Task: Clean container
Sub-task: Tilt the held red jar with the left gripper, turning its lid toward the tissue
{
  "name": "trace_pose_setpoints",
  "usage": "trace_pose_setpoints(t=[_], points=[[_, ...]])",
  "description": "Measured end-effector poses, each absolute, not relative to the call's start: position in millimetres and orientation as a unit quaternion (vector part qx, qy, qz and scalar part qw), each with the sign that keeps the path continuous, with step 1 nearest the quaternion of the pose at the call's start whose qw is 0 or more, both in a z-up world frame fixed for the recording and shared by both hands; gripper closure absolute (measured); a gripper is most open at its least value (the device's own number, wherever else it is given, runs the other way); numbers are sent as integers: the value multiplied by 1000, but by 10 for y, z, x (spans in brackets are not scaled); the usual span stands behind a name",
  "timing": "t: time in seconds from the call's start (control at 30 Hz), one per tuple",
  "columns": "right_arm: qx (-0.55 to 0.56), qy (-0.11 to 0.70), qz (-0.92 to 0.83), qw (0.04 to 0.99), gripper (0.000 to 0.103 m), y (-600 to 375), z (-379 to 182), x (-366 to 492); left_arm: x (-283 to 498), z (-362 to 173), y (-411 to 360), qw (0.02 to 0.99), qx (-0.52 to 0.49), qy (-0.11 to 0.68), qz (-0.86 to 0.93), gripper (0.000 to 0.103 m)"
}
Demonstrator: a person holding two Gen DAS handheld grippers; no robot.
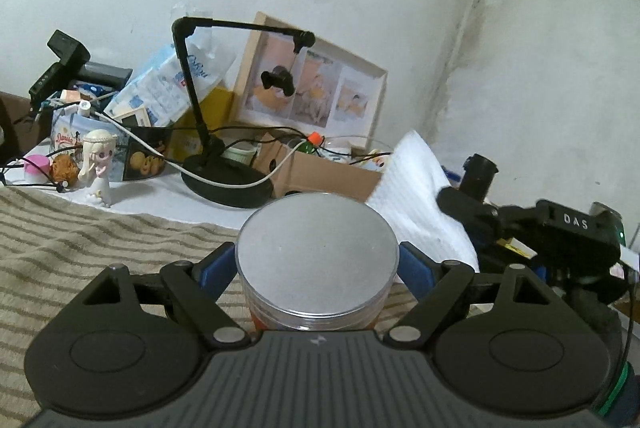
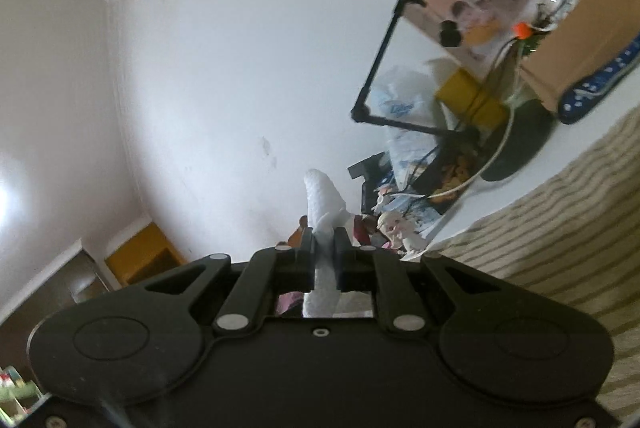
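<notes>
Left wrist view: left gripper (image 1: 318,260) jaws clamp the container (image 1: 318,268); right gripper (image 2: 324,248) jaws pinch a paper towel (image 2: 323,204).

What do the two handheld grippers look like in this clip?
The left gripper has a black body, ribbed grey top plate, black linkage arms with silver pivot pins and blue finger pads. The right gripper is black likewise, with silver pins; seen from the left wrist, it carries white DAS lettering and a green light.

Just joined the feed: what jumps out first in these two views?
The clear container with its grey lid fills the left view's centre, clamped between the left gripper jaws. In the right view, the right gripper pinches a white paper towel that sticks up against the wall.
</notes>
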State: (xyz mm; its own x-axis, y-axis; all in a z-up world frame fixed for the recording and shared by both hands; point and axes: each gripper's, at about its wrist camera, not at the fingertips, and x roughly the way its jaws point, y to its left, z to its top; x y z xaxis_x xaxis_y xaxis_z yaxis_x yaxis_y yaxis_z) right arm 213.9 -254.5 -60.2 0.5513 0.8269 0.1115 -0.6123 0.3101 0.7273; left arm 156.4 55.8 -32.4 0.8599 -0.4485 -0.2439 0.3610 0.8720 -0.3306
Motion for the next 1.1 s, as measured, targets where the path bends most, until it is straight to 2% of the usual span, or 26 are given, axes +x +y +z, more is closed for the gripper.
trace_pose_setpoints(t=[0.47,1.1], points=[[401,180,444,781,94,-2390,-922,2161,1460,-375,567,957,-119,141,-226,17],[396,255,336,816,94,-2565,-1248,2267,1420,-373,510,959,-100,137,-227,17]])
